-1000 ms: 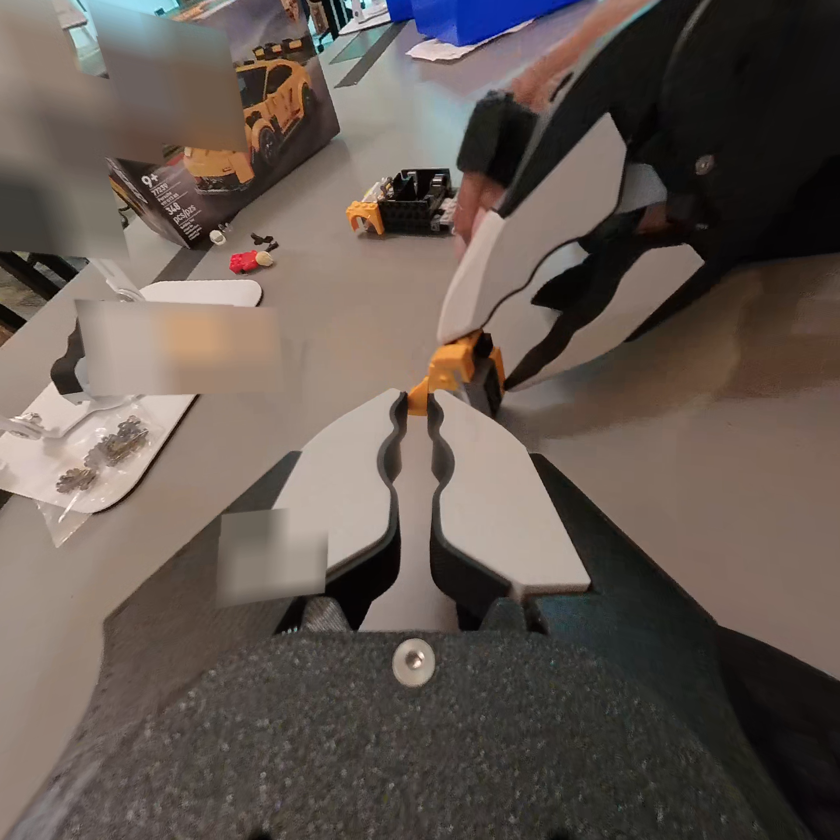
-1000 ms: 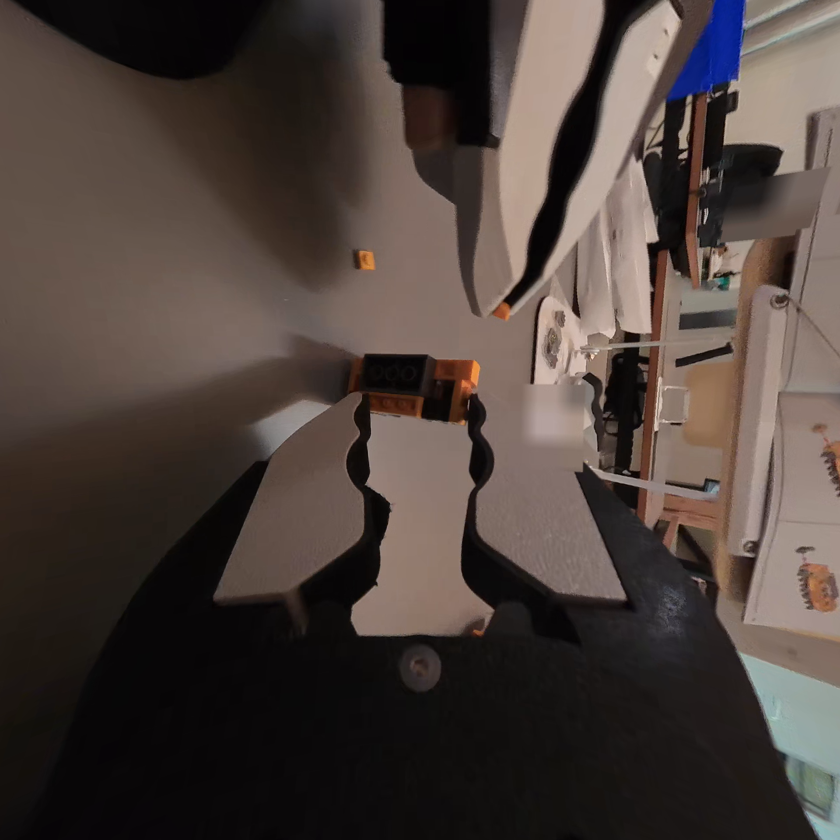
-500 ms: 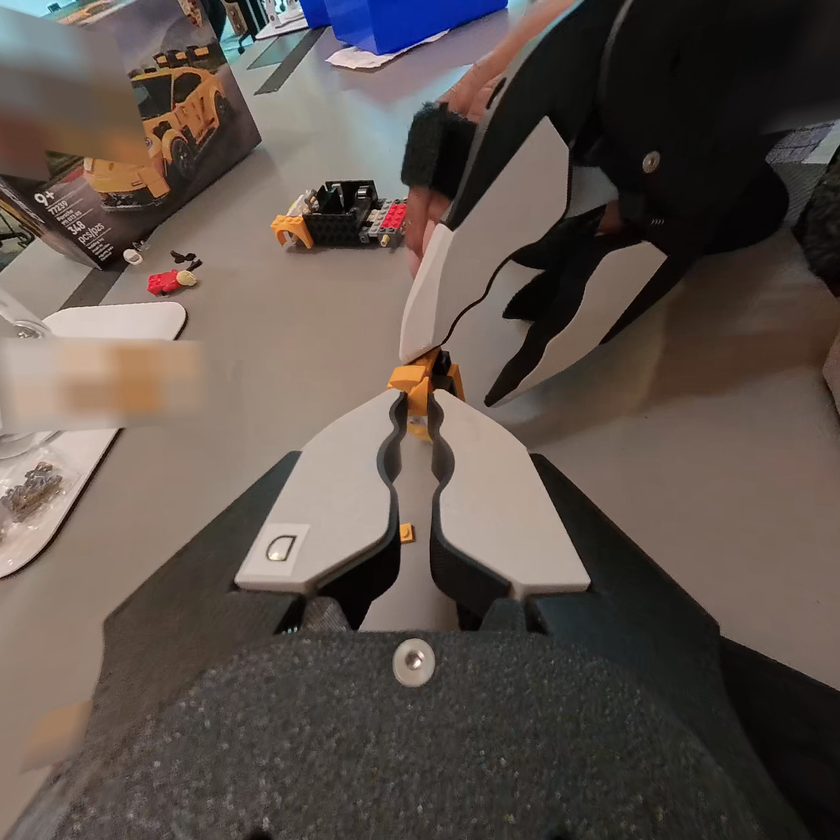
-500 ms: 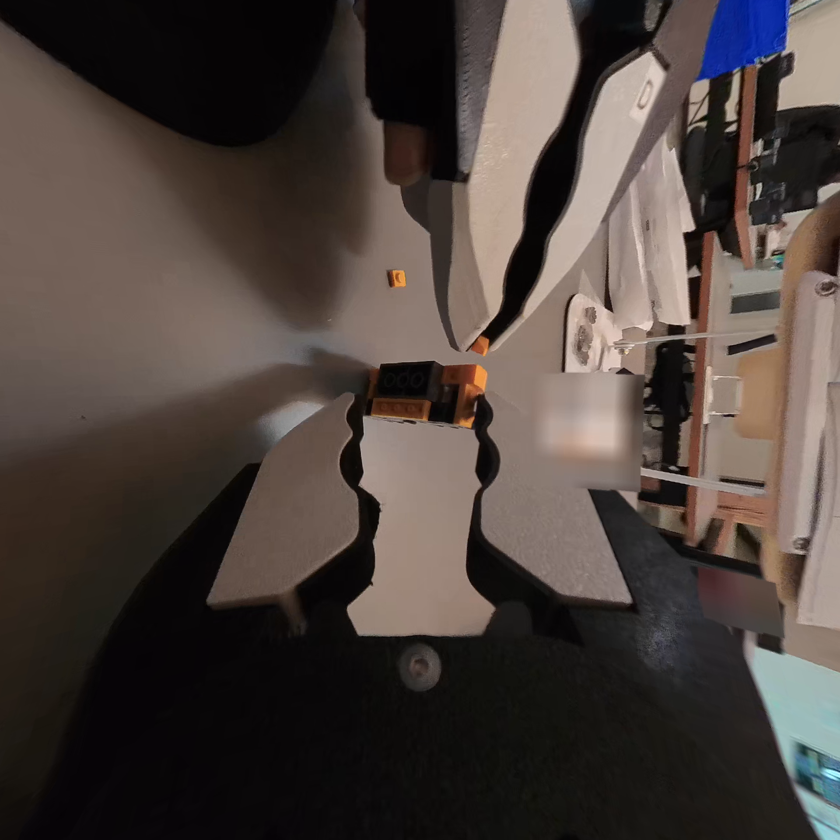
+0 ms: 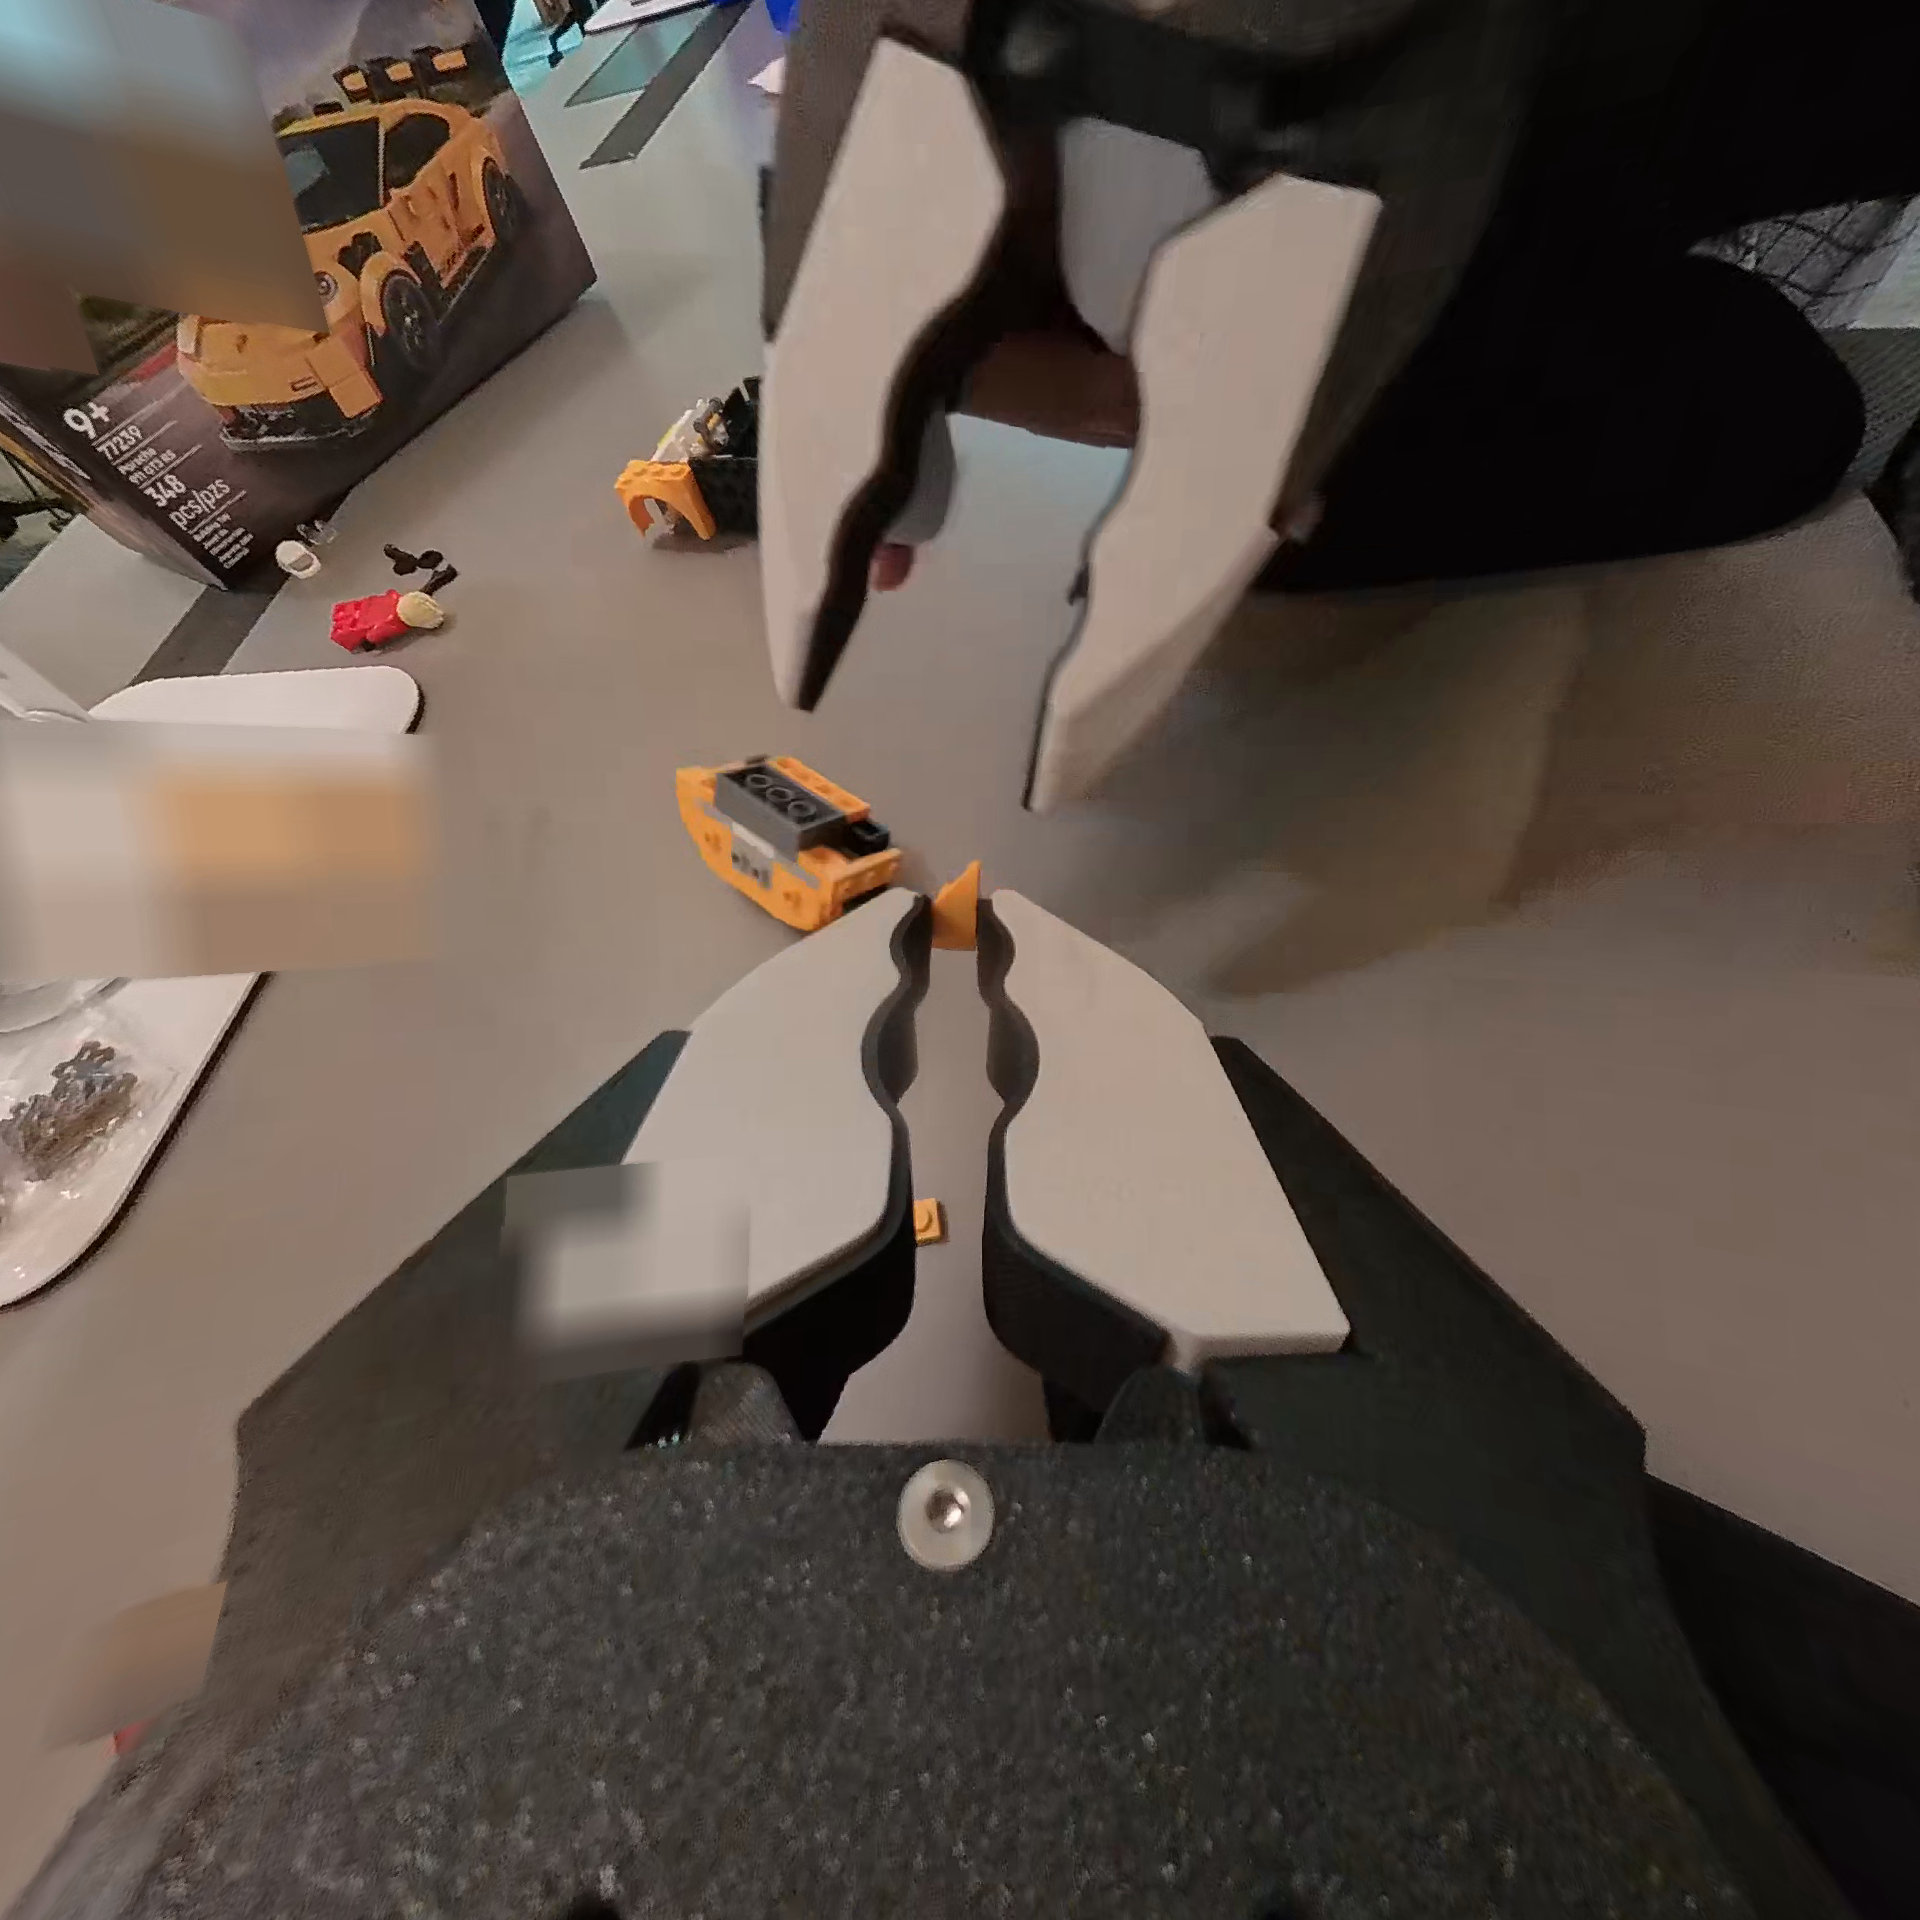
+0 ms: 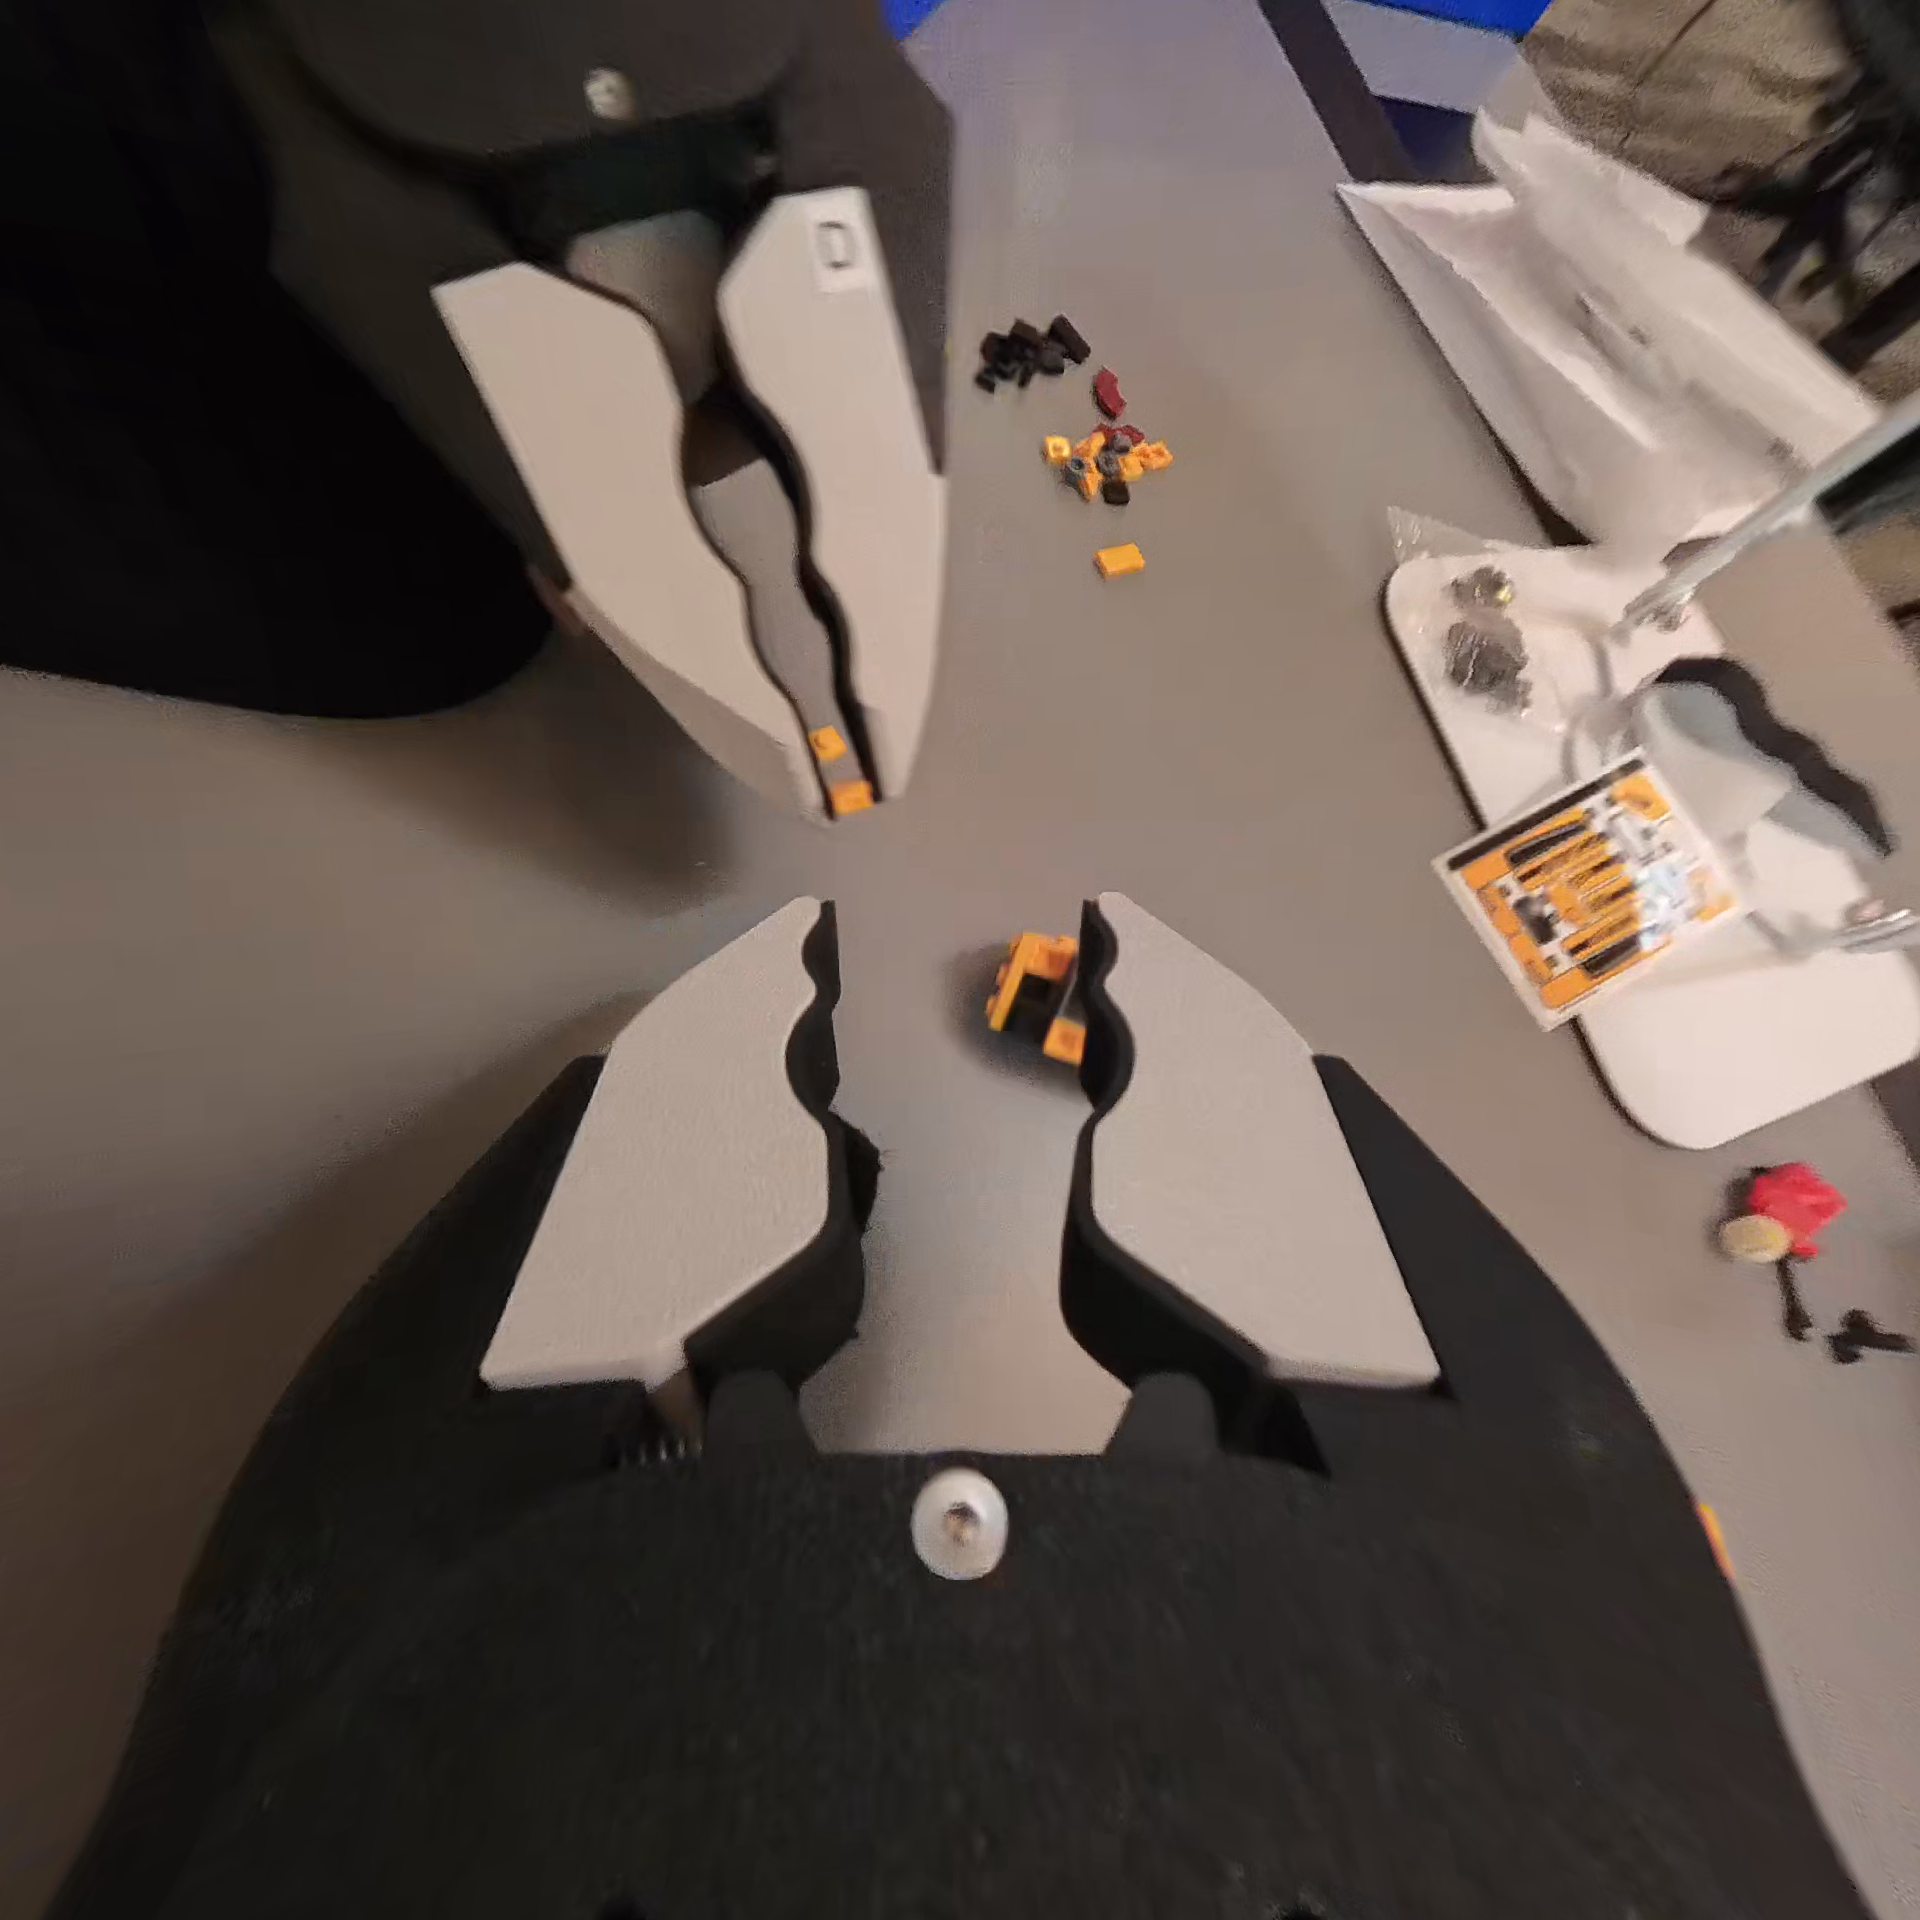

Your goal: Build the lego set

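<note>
in my left wrist view, going from the left edge: a white tray (image 5: 62,1236) with a bag of small dark parts, then the set's box (image 5: 343,343) at upper left with a red figure (image 5: 379,620) lying on the grey table (image 5: 1455,1091) just below it. near the middle sits the small orange and black lego build (image 5: 784,836), resting on the table, free of both tools. my left gripper (image 5: 954,920) is pinched on a small orange wedge (image 5: 958,902) at its tips, just right of the build. a tiny orange plate (image 5: 930,1221) shows on the table between my fingers. above, at upper right, my right gripper (image 5: 914,743) hangs spread apart, holding nothing.

in my right wrist view the build (image 6: 1034,997) lies between my parted fingers, close against the right one (image 6: 1226,1132). loose pieces (image 6: 1107,457) lie at upper centre, a sticker sheet (image 6: 1584,894) at right.
</note>
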`<state>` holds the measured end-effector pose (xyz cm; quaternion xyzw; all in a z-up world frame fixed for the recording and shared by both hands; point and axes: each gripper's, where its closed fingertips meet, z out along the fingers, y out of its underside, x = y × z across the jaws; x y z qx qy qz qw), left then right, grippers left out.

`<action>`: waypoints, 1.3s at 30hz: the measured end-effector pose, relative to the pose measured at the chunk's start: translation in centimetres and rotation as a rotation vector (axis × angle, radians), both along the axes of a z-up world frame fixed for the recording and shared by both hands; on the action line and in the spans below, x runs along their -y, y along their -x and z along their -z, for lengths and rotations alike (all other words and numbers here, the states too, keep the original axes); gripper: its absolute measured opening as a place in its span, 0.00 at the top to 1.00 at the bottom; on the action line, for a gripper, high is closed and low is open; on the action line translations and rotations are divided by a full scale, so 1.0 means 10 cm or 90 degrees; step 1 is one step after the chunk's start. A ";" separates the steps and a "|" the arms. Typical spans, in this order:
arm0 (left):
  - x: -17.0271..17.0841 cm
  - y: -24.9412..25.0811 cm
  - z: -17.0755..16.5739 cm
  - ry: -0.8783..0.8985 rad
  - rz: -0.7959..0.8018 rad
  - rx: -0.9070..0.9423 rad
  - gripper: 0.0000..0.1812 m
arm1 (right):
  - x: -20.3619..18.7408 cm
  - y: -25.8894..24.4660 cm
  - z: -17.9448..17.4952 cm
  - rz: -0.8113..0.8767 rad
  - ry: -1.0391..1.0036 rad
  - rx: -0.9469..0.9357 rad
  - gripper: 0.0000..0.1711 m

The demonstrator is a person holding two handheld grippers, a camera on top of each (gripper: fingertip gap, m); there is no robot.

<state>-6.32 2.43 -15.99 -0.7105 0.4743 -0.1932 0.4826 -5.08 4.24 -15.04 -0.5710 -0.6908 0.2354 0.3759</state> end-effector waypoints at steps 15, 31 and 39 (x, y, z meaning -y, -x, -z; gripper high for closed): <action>-0.06 0.05 0.11 0.034 -0.020 -0.004 0.96 | -0.75 -0.09 0.46 -0.203 -0.015 0.129 0.73; -0.08 0.06 0.12 0.023 -0.032 -0.018 0.96 | -0.39 -0.25 0.34 -0.212 -0.048 0.404 0.84; 0.07 -0.11 0.09 -0.006 0.019 -0.040 0.96 | 0.13 -0.08 0.41 -0.182 0.076 0.355 0.85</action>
